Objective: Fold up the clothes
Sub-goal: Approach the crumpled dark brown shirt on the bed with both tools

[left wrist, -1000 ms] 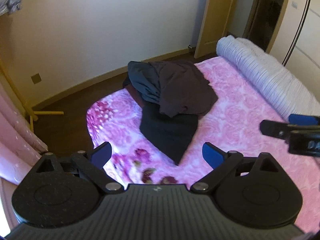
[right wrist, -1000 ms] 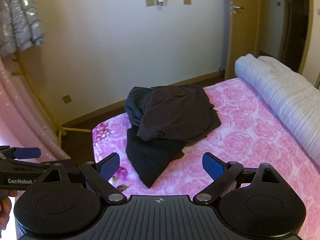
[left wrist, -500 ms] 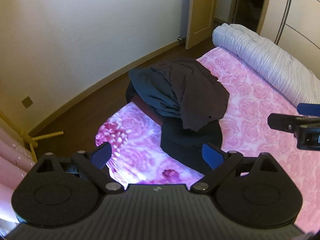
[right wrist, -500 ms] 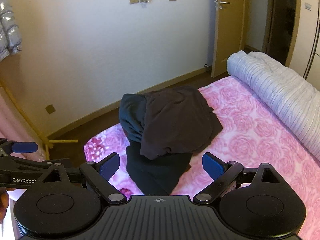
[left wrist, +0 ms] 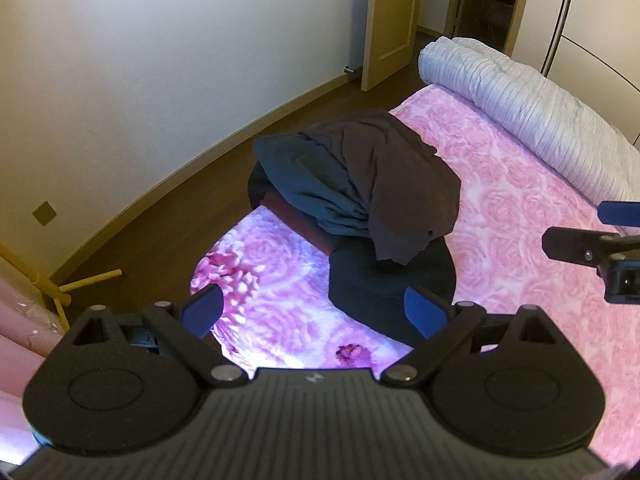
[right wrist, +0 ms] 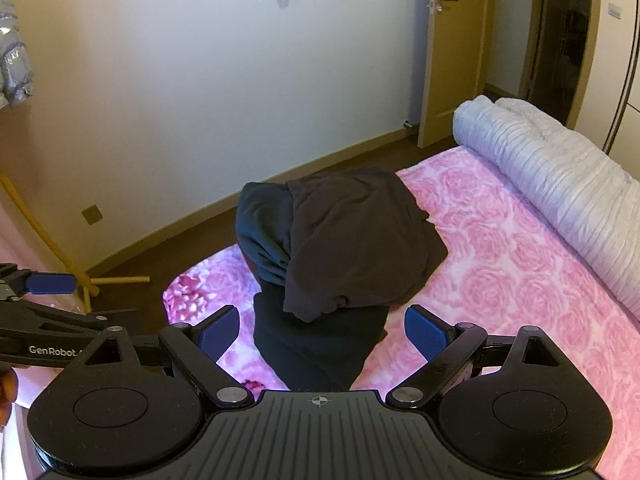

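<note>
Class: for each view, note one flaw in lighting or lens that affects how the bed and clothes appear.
Left wrist view: the near corner of the floral bedspread is overexposed to a bluish white, and the wall's baseboard bows into a curve. Right wrist view: the dark clothes pile loses fold detail in shadow, and the doorframe leans from fisheye distortion.

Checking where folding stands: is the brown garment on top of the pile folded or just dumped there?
Unfolded. The brown garment lies crumpled, draped unevenly over the other dark clothes, edges hanging loose.

L hand-held gripper (left wrist: pixel 314 314) agape, R hand-held gripper (right wrist: pixel 322 332) agape
</note>
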Demonstrator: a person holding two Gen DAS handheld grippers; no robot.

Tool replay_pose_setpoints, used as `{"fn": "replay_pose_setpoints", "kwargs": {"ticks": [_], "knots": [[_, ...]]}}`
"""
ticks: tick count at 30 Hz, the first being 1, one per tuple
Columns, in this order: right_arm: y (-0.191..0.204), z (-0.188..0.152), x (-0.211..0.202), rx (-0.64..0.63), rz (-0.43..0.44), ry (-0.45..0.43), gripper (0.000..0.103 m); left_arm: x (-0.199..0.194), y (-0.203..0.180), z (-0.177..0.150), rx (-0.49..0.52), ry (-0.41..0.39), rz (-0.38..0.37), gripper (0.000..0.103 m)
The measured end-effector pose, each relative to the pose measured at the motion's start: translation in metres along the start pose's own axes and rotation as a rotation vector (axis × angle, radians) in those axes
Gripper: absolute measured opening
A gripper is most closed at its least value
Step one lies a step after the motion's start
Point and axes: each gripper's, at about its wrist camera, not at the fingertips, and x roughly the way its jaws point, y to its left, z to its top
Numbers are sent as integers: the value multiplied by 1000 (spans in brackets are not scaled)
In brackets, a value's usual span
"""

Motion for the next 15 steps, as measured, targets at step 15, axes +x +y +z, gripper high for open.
{"fn": "replay_pose_setpoints", "kwargs": {"ticks": [15], "knots": [[-43, 21, 3, -20, 69, -11, 93, 0, -30, 19, -67, -16, 43, 96]]}}
